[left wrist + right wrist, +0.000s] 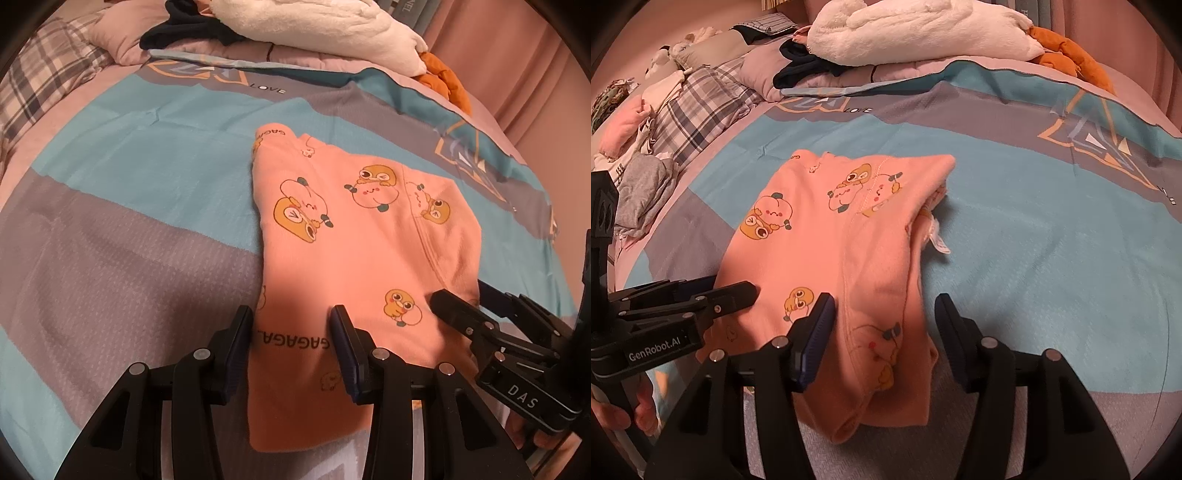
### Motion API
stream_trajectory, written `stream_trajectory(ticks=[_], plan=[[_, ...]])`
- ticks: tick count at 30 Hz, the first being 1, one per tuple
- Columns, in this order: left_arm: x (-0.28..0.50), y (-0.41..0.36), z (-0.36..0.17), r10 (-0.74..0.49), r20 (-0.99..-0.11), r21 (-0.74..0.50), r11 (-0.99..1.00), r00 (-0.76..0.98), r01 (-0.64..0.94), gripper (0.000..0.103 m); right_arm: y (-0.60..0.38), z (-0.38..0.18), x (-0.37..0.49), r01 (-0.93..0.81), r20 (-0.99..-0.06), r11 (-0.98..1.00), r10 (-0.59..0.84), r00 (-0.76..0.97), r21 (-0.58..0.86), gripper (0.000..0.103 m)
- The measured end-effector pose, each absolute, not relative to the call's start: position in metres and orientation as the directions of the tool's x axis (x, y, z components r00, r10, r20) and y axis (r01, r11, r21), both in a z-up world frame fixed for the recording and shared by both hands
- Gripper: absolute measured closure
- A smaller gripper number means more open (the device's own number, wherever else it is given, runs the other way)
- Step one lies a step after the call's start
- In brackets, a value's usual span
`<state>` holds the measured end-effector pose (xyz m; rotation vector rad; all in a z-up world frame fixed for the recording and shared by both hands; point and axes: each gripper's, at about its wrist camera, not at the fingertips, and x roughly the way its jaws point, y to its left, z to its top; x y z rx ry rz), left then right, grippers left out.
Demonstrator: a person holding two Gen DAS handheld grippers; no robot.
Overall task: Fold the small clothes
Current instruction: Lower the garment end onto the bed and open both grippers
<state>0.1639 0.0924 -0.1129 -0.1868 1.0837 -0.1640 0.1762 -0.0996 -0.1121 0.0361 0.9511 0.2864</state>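
A folded pink cotton garment printed with cartoon ducks (354,236) lies flat at frame centre on the blue-and-grey patterned bedspread (147,166). The left hand-held gripper (291,332) and right hand-held gripper (884,317) both hover over its near edge, fingers apart.

Both the left gripper (291,325) and right gripper (884,314) are matte black plastic with silver round screws and dark blue ribbed pads (816,332); white lettering reads "GenRobot.AI" and "DAS"; bare skin shows on the hand (624,410)
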Motion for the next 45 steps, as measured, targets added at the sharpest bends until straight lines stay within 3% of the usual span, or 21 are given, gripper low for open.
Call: stream_trajectory(ticks=[45], plan=[[0.13,0.079,-0.118,-0.172,-0.883,-0.177,0.984,0.436,0.029,0.061,-0.105,-0.118,0.148,-0.218,-0.816,0.962,0.255,0.519,0.163,0.04]])
